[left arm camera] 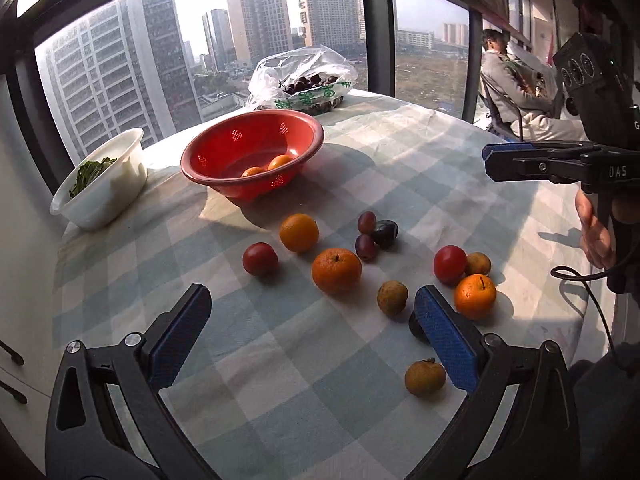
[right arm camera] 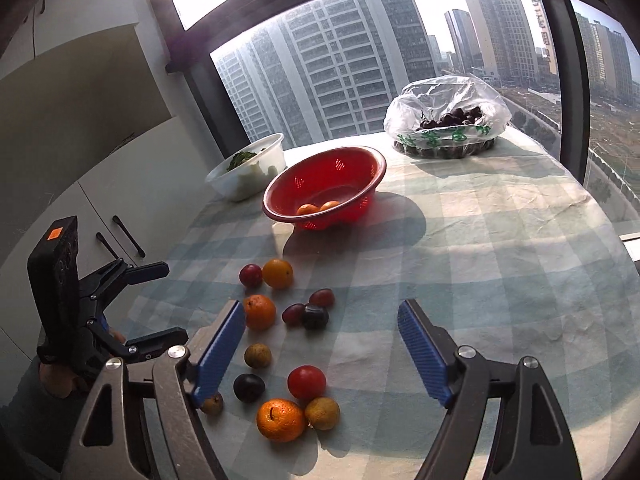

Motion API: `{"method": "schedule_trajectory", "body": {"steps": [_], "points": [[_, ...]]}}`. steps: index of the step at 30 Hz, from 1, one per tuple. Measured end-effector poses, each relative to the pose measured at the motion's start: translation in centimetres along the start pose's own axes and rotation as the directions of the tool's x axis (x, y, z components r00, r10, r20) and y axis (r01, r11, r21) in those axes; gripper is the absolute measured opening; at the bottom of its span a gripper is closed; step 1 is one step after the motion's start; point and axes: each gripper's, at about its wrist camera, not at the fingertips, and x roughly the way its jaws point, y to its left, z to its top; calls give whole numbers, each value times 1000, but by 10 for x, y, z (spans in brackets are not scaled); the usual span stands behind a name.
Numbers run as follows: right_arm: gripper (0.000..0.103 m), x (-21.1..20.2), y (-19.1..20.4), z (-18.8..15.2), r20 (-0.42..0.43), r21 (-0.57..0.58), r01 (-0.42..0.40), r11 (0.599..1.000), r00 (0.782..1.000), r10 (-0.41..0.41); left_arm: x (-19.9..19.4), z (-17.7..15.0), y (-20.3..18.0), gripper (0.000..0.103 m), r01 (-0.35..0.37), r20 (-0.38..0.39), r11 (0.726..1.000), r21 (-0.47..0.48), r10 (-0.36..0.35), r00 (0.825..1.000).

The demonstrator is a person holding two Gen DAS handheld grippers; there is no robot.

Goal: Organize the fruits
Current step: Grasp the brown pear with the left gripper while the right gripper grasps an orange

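A white bowl point(right arm camera: 248, 168) and bagged cherries point(right arm camera: 448, 124) flank the red colander point(right arm camera: 324, 188).

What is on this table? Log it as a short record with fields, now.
surface: table with checked cloth
red colander: two oranges inside
white bowl: greens inside
plastic bag: dark fruit, far edge
loose fruit: oranges, e.g., red, dark and brownish fruits on the cloth
left hand-held gripper: open, empty
right hand-held gripper: open, empty
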Motion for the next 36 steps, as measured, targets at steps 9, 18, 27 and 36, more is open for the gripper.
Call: {"method": "schedule_trajectory", "body": {"steps": [9,18,27,36], "points": [[75,0,12,-51,-50,30,4,1000,999,-3,15,-43,-40,103,102,-106,990,94,-92,990],[66,8,17,-68,-99,39,4,999,995,0,30,-48,-53,47,204,-181,970,134,-178,967],[59,18,16,-71,-148,73,-4,997,989,15,32,-50,-56,27,240,-191,961,137,-213,958],[54,32,20,-70,-195,159,-60,985,977,91,26,-50,-45,27,239,-156,966,93,-223,962]]}}
